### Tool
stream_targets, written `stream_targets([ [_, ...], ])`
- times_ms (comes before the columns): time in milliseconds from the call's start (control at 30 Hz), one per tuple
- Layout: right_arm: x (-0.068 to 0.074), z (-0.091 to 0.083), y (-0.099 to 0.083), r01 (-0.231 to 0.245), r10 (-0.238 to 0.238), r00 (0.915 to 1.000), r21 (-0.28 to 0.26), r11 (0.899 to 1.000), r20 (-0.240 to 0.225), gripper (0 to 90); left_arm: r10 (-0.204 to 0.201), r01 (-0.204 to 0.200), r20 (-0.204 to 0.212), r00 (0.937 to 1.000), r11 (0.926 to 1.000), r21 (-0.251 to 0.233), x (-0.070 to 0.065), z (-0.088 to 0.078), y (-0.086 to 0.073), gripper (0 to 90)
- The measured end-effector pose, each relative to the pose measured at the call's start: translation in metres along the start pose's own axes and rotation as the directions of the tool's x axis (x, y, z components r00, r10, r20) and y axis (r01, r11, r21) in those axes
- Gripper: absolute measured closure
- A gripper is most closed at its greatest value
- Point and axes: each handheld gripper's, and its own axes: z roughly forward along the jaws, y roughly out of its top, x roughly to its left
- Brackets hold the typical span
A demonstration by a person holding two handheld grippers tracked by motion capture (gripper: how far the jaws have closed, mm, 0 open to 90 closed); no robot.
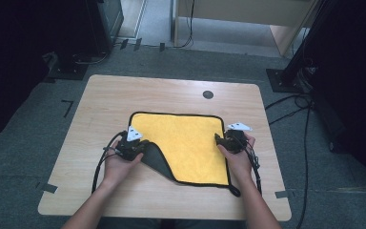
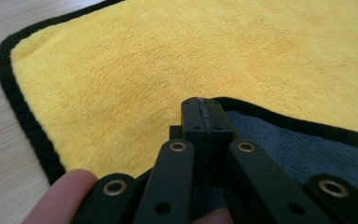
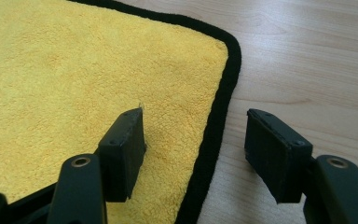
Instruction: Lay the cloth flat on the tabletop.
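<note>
Your left gripper (image 2: 200, 109) is pressed together, pinching the cloth's (image 1: 183, 143) near-left corner, folded so its grey underside shows. The cloth lies flat mid-bench (image 1: 124, 95), yellow side up. Your right gripper (image 3: 196, 144) stands spread astride the black right hem; lower it and pinch the hem squarely before you lift both sides together. No brand or writing is readable.

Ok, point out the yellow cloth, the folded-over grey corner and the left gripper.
yellow cloth (image 1: 186, 138), high view, middle of its yellow face
grey corner (image 2: 289, 149), left gripper view, turned-up underside
left gripper (image 2: 204, 114), left gripper view, tips of shut jaws
</note>
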Motion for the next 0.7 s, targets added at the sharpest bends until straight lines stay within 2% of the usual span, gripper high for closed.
stream_targets([
  [233,0.001,0.0,0.0,-0.003,0.003,1.0,0.001,1.0,0.004,37.6,-0.042,0.044,0.04,0.9983,0.998,-0.046,0.007,-0.035,-0.03,90.0],
  [267,0.001,0.0,0.0,-0.002,0.002,1.0,0.001,1.0,0.003,37.6,-0.054,0.057,0.052,0.9972,0.9971,-0.051,0.008,-0.04,-0.035,90.0],
  [333,0.001,0.0,0.0,-0.002,0.002,1.0,0.001,1.0,0.003,37.6,-0.061,0.07,0.105,0.9926,0.9944,-0.079,0.011,-0.053,-0.046,87.4],
  [433,0.001,0.0,0.0,-0.002,0.002,1.0,0.001,1.0,0.003,37.6,-0.088,0.102,0.115,0.9894,0.9875,-0.12,0.017,-0.069,-0.057,74.8],
  [533,0.001,0.0,0.0,-0.003,0.003,1.0,0.001,1.0,0.003,37.6,-0.116,0.131,0.1,0.9882,0.9792,-0.155,0.024,-0.079,-0.061,64.4],
  [600,0.001,0.0,0.0,-0.004,0.004,1.0,0.001,1.0,0.005,37.6,-0.153,0.172,0.113,0.9817,0.9681,-0.182,0.028,-0.083,-0.062,61.7],
  [667,0.001,-0.001,0.0,-0.003,0.003,1.0,0.001,1.0,0.005,37.6,-0.163,0.18,0.101,0.9814,0.9652,-0.19,0.029,-0.082,-0.061,59.6],
  [700,0.001,0.0,0.0,-0.004,0.004,1.0,0.001,1.0,0.005,37.6,-0.165,0.18,0.097,0.9816,0.9664,-0.183,0.029,-0.08,-0.06,58.8],
])
